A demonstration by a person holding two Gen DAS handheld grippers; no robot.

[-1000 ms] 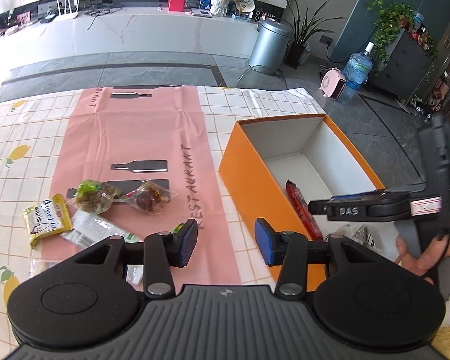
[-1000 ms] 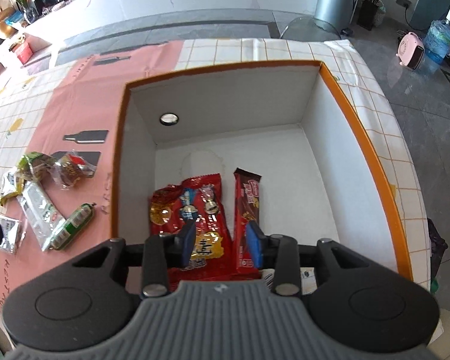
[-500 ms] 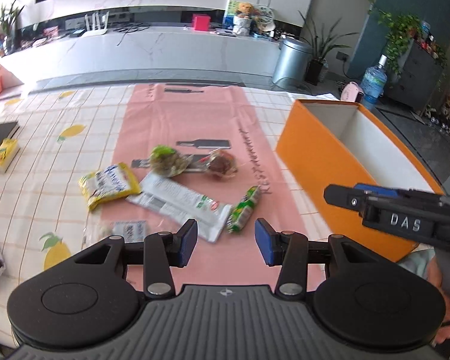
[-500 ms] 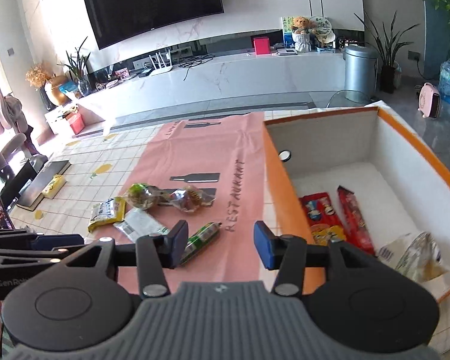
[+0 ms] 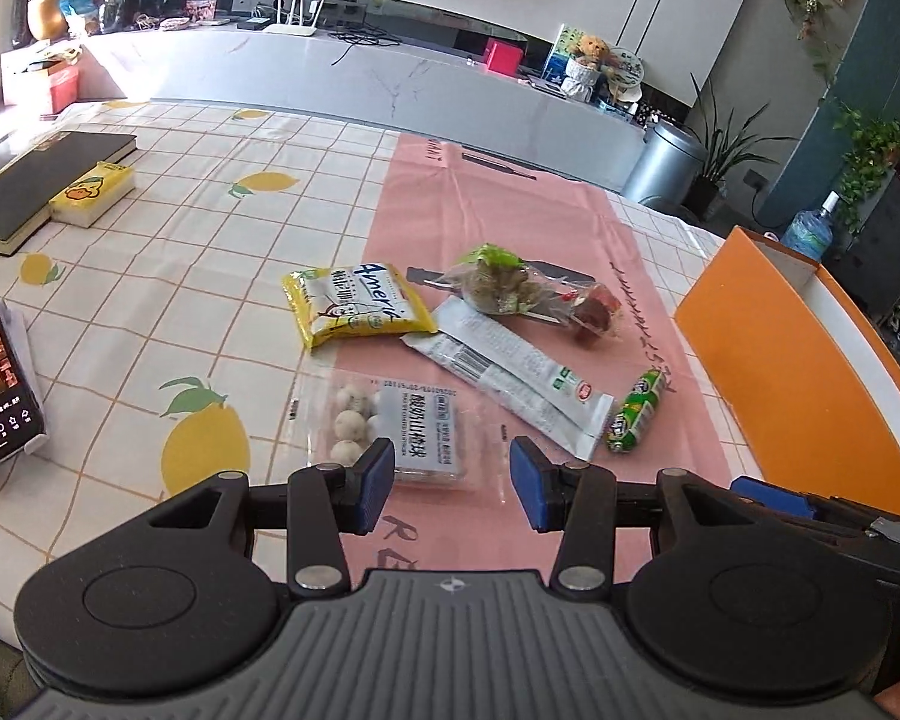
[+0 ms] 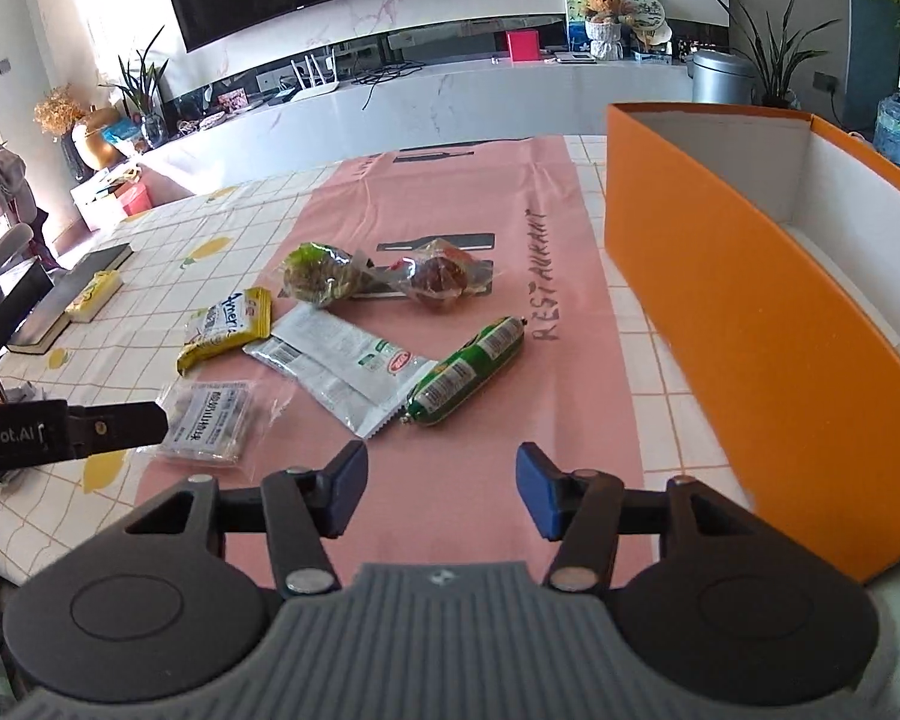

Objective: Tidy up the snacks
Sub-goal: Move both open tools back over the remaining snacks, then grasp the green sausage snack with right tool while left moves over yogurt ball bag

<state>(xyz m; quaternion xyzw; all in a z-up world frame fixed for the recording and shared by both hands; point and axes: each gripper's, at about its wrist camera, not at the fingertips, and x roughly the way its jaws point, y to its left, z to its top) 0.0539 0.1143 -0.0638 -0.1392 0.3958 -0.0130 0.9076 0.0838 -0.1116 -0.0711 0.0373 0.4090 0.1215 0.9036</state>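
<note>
Snacks lie loose on the pink runner [image 6: 486,414], all of them left of the orange box [image 6: 750,324] as both wrist views frame it. We hold two grippers over the near edge of the table. Left gripper [image 5: 450,477]: jaws opening, nothing between them, the clear packet of white candy balls [image 5: 390,429] directly ahead and just beyond its fingertips. Right gripper [image 6: 441,489]: jaws opening too, empty, bare runner between the pads. Green sausage stick [image 6: 465,369] lies ahead of the right gripper, nearer the box than any other loose snack, its long axis slanting up toward the box; we judge the right hand the nearer one for it, though the jaws would have to close across that slant. White sachet [image 6: 342,363] sits just beside the sausage on the side away from the box, the yellow packet [image 5: 357,303] farther out, two clear-wrapped treats [image 6: 384,279] behind them. Right view alone shows the box's white interior and a pale wrapper at its near end; left view shows only the box's outer wall, but gives the candy packet plainly.
</note>
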